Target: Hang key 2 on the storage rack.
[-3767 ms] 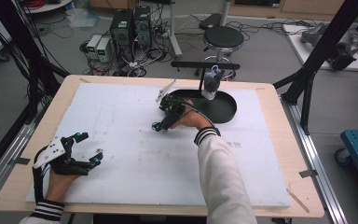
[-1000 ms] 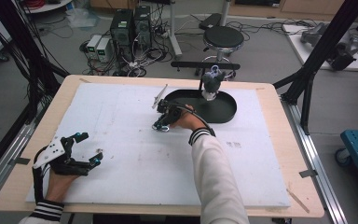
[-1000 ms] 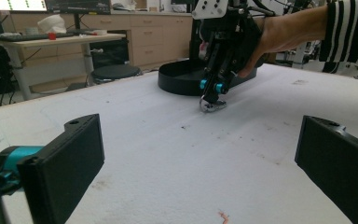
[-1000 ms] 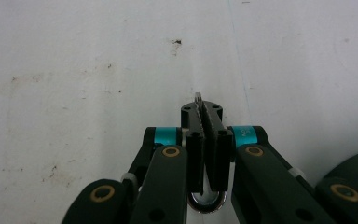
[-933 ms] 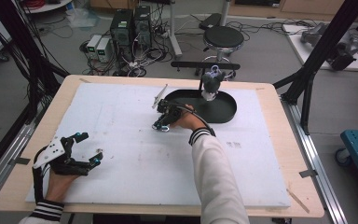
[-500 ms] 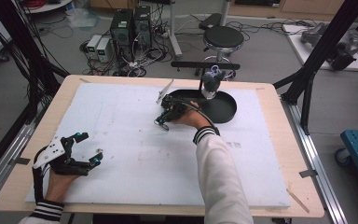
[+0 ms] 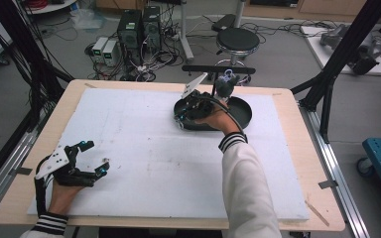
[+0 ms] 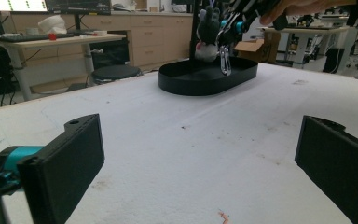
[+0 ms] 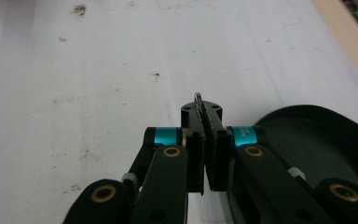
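Judging from how things lie, the chief risk is that a thin metal clip [image 9: 199,103] slips out of the right gripper [image 7: 184,115], whose jaws are pressed shut on it edge-on, with little of the clip caught between the pads. In the left gripper view the same clip [image 8: 224,59] is seen hanging down from those jaws above the black oval tray [image 8: 242,74], just in front of a small grey plush toy [image 8: 208,31] that hangs over the tray. Whether the clip is joined to the toy cannot be told. If it is, a sideways pull could drag the toy along or swing it against the stand's upright post [image 7: 213,85]; if it is not, a loosened hold would let the clip drop into the tray or onto the white table cover [image 7: 144,148] beside the rim. A tilt of the wrist might also twist so flat a piece out of line. The left gripper [image 7: 92,158] is rested near the table's front left corner, jaws held wide apart and empty, well away from the tray, so no support could be given from it quickly.
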Action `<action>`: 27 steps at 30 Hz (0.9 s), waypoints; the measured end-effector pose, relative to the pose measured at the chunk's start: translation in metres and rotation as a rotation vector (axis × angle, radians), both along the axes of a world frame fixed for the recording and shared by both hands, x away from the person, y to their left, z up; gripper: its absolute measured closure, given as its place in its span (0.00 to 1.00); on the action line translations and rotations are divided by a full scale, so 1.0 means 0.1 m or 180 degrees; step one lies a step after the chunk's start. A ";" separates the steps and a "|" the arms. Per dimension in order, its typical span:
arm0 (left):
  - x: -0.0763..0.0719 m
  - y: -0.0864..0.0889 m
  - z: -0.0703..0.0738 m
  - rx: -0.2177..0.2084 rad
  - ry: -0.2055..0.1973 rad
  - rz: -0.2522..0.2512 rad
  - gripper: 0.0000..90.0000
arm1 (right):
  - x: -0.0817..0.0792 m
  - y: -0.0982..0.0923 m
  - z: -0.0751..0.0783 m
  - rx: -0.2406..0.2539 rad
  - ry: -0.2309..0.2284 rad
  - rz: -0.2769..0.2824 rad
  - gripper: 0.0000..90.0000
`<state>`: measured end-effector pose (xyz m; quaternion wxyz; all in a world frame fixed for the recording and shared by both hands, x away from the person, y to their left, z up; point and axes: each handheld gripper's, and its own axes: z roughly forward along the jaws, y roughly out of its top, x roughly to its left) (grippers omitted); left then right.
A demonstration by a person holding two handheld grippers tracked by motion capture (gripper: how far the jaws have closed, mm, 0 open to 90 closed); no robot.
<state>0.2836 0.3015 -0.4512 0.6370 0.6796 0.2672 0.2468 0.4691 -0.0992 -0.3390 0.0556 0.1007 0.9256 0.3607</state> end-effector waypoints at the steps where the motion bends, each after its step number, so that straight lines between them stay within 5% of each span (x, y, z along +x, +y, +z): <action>1: 0.00 0.00 0.00 -0.0019 0.0001 0.0004 0.02 | -0.01 -0.03 0.03 0.0011 -0.0017 -0.0032 0.99; 17: 0.00 0.00 0.00 0.0000 -0.0007 0.0003 0.02 | -0.12 -0.60 0.41 0.0441 -0.0286 -0.0431 0.98; 27: 0.00 -0.01 0.00 0.0002 -0.0012 0.0006 0.02 | -0.11 -0.81 0.60 0.0524 -0.0396 -0.0608 0.98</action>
